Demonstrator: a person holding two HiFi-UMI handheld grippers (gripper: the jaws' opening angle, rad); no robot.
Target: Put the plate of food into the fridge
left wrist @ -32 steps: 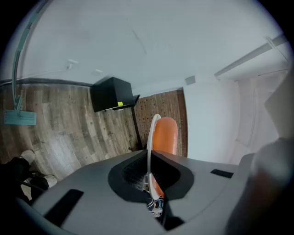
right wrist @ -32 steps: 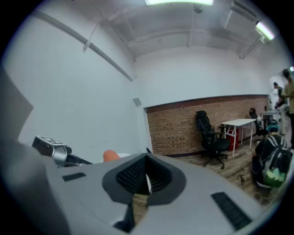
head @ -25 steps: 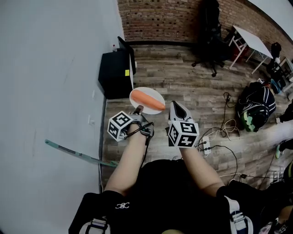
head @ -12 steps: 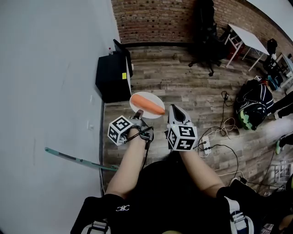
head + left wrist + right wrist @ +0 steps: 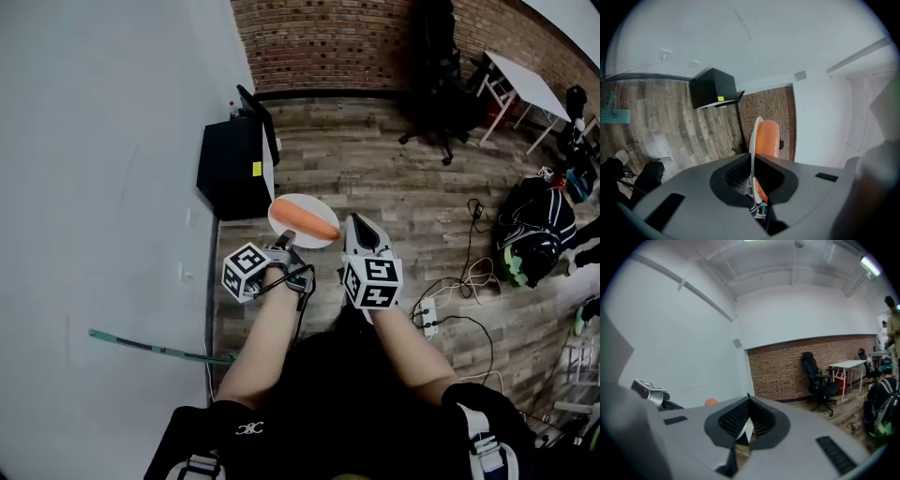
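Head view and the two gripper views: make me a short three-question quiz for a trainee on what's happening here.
1. True or false: the left tongs grip the white plate by its rim.
2. What lies on the plate? A: an orange piece of food. B: a sandwich. C: nothing.
3. Is the plate inside the black fridge yet?
Key: 1 true; 2 A; 3 no, it is outside, in the tongs.

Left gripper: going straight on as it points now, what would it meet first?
Beyond the white plate it grips, likely the red brick wall, passing just right of the small black fridge; depth unclear.
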